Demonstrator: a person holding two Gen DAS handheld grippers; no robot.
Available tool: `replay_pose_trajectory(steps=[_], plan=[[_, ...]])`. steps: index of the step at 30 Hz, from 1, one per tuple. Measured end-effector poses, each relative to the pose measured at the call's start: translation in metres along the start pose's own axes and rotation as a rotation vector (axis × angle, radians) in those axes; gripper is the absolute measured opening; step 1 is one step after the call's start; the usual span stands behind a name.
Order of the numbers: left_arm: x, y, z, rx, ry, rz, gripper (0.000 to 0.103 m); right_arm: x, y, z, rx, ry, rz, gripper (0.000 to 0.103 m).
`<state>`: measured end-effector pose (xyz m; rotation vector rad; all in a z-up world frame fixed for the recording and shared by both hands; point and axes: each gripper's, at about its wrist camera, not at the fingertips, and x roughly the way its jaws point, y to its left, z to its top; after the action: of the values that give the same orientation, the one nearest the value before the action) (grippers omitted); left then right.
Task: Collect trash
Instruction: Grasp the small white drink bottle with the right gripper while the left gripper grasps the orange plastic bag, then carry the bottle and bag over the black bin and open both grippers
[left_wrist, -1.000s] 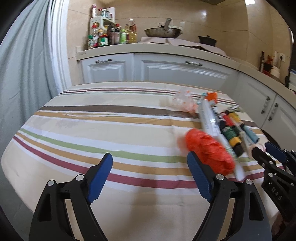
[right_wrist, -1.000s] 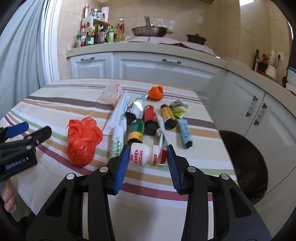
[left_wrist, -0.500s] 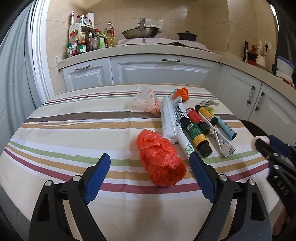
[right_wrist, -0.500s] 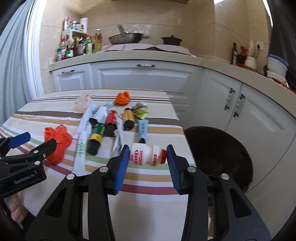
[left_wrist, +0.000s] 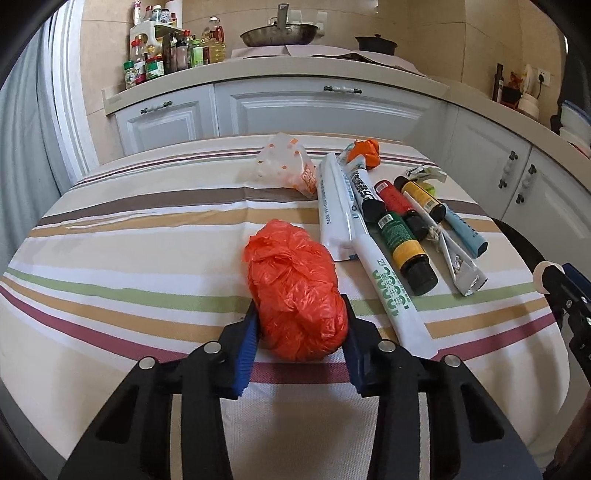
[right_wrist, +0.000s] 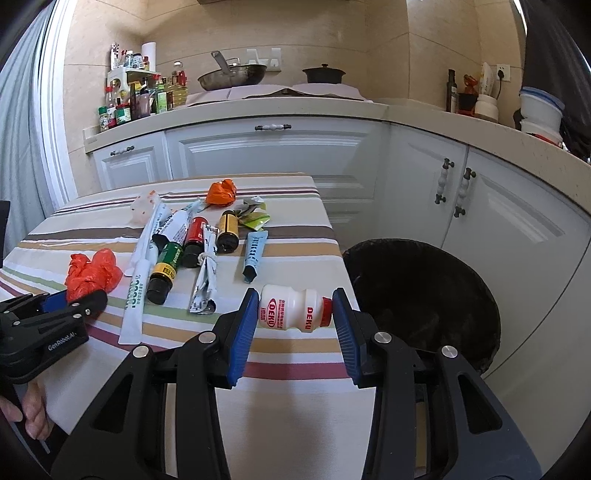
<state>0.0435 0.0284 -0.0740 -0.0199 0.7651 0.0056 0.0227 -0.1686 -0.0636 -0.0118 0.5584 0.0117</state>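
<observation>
The left claw (left_wrist: 300, 326) is clamped on a crumpled red bag (left_wrist: 295, 291) that lies on the striped cloth of the bench (left_wrist: 147, 236), its blue pads pressing the bag's near end from both sides. The right claw (right_wrist: 294, 312) grips a small white bottle (right_wrist: 293, 309) end to end, base against one pad and red cap against the other, holding it in the air at the bench's right edge, just beside a black bin (right_wrist: 424, 295) on the floor. More trash lies in a row on the cloth beyond the bag: long white wrappers (left_wrist: 341, 206), three dark-capped bottles (left_wrist: 402, 240) labelled green, red and yellow, a pale blue tube (left_wrist: 463, 230), a spotted white bag (left_wrist: 284, 168) and a small orange wad (left_wrist: 367, 149). White cabinets (right_wrist: 258, 151) and a stove with a pan (right_wrist: 232, 75) stand behind.
</observation>
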Motion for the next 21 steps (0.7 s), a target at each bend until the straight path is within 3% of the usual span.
replay_pose_trajectory(steps=[5,9,14,21], plan=[[-0.015,-0.001,0.003,0.003,-0.047,0.012,0.039,-0.002,-0.006,0.004,0.009,-0.008,-0.013,0.040],[-0.034,-0.011,0.014,0.015,-0.098,-0.021,0.039,-0.005,-0.018,0.009,0.022,-0.023,-0.040,0.040],[-0.045,-0.044,0.031,0.076,-0.157,-0.092,0.039,-0.005,-0.043,0.017,0.048,-0.044,-0.098,0.040],[-0.033,-0.111,0.050,0.183,-0.167,-0.209,0.039,0.006,-0.097,0.025,0.100,-0.047,-0.187,0.040]])
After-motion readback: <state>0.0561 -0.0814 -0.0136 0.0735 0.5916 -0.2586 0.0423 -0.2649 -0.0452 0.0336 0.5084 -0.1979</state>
